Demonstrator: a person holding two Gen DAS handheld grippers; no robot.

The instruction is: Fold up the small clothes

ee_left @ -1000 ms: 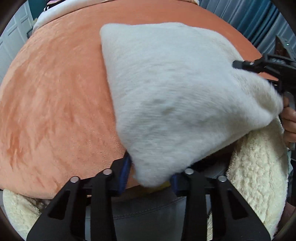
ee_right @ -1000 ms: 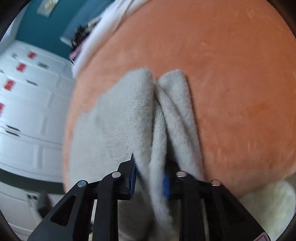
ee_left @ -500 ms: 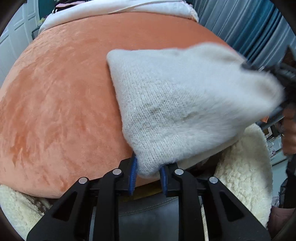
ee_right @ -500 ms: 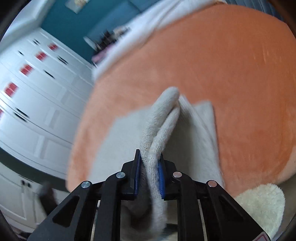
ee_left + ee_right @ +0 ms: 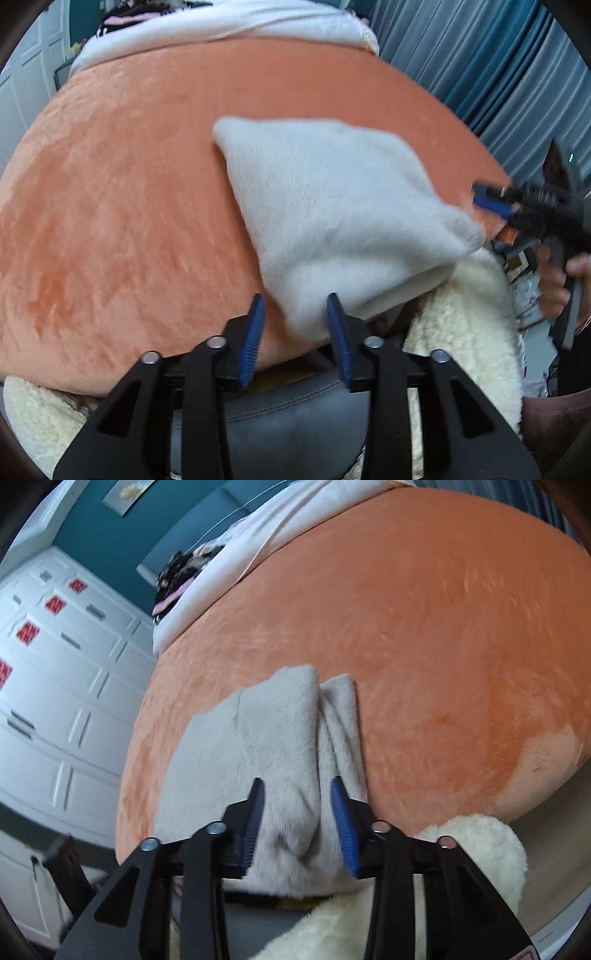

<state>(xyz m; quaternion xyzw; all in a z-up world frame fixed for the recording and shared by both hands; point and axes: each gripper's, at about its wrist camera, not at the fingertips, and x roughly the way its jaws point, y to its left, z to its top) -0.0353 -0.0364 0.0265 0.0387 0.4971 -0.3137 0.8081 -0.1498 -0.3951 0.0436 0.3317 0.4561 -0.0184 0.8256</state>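
Observation:
A pale grey fleece garment [image 5: 332, 206] lies folded over on the orange blanket [image 5: 110, 221], its near edge hanging off the front. My left gripper [image 5: 293, 332] is opening. The garment's near corner sits loosely between its blue pads, which do not press on it. In the right wrist view the same garment [image 5: 266, 738] shows two bunched folds. My right gripper [image 5: 297, 819] is also opening, with the folds slack between its pads. The left wrist view shows the right gripper [image 5: 480, 197] just off the garment's right corner, held by a hand [image 5: 554, 284].
A cream sherpa throw [image 5: 469, 314] hangs below the blanket's front edge, over a grey leather seat [image 5: 295, 424]. White bedding [image 5: 221, 22] lies at the far end. Blue curtains [image 5: 480, 55] stand to the right. White cupboards [image 5: 55, 701] are on the left.
Half a second ago both grippers pinched the garment's corners. Now both pairs of jaws stand apart, the cloth has slumped onto the blanket, and both grippers have drawn up and back.

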